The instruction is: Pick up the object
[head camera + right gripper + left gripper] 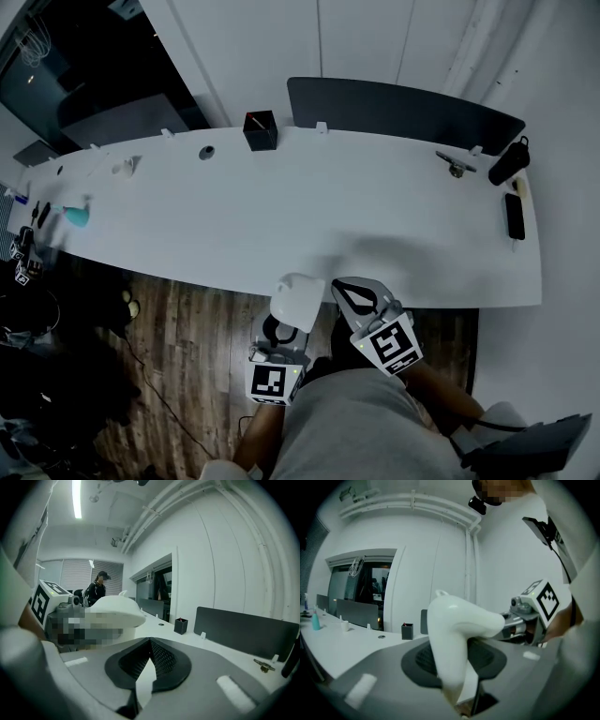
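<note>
A smooth white curved object is held in front of my torso, just off the near edge of the long white table. My left gripper is shut on it. In the left gripper view the object rises from between the jaws and bends to the right, hiding the left gripper tips. My right gripper hovers beside it on the right, shut and empty. In its own view the right gripper has its pads together, and the white object shows at left.
On the table's far side stand a black pen box and a dark divider panel. A black phone and a dark bottle lie at the right end, a teal bottle at the left. Wooden floor is below. A person stands far off.
</note>
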A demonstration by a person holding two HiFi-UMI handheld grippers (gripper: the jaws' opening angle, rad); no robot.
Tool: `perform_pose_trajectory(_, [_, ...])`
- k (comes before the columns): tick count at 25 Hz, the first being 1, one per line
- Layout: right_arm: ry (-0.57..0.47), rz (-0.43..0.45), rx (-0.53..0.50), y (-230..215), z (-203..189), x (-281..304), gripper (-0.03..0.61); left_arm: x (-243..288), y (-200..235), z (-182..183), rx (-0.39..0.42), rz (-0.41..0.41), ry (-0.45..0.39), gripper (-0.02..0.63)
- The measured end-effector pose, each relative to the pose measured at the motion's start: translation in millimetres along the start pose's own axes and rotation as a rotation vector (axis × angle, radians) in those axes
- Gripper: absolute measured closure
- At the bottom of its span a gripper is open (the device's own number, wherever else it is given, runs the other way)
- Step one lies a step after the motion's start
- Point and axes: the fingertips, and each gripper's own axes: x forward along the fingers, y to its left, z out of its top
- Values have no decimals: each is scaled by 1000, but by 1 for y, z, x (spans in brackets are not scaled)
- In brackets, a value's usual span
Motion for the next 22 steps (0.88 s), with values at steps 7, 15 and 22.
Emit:
perform_pose_trajectory(7, [0, -55, 42, 54, -4, -59, 577, -69, -31, -7, -62, -21, -36, 466])
perform_pose_trajectory(15, [-1, -76, 9, 71, 1, -96, 577, -97, -54, 2, -78, -39, -75, 466])
perform_pose_trajectory(22, [-14, -80, 25, 63, 2, -112, 578, -94, -73, 16, -66, -29, -97, 466])
